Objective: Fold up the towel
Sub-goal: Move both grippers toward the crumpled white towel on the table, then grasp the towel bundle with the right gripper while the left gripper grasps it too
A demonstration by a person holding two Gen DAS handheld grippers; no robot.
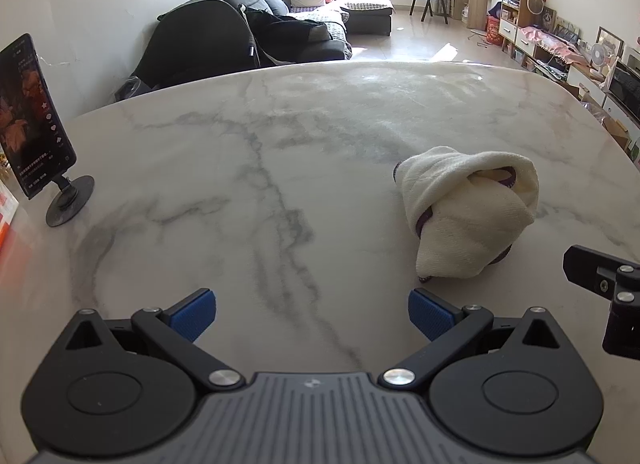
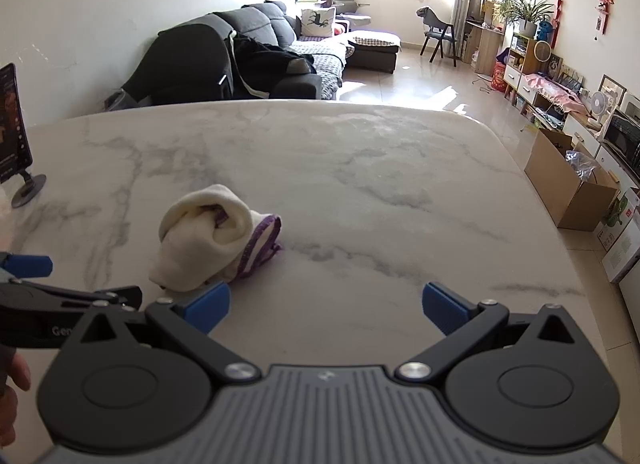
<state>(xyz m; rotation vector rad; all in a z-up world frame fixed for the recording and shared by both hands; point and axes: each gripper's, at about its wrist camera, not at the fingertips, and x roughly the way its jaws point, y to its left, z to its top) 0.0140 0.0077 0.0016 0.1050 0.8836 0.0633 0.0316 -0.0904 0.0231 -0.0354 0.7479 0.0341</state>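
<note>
Marble tabletop (image 1: 280, 136) carries the crumpled cream towel (image 1: 468, 212) with purple trim, lying unfolded ahead between my left gripper (image 1: 312, 314) and right gripper (image 2: 326, 306), both spread wide and empty.

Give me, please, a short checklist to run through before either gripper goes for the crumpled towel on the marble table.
1. Left gripper open and empty: ok.
2. Right gripper open and empty: ok.
3. Towel lying flat: not ok, it is bunched in a heap.
4. A graspable edge showing: ok, the purple hem is exposed.
5. Table around the towel free of clutter: ok; the phone on its stand sits far off.
</note>
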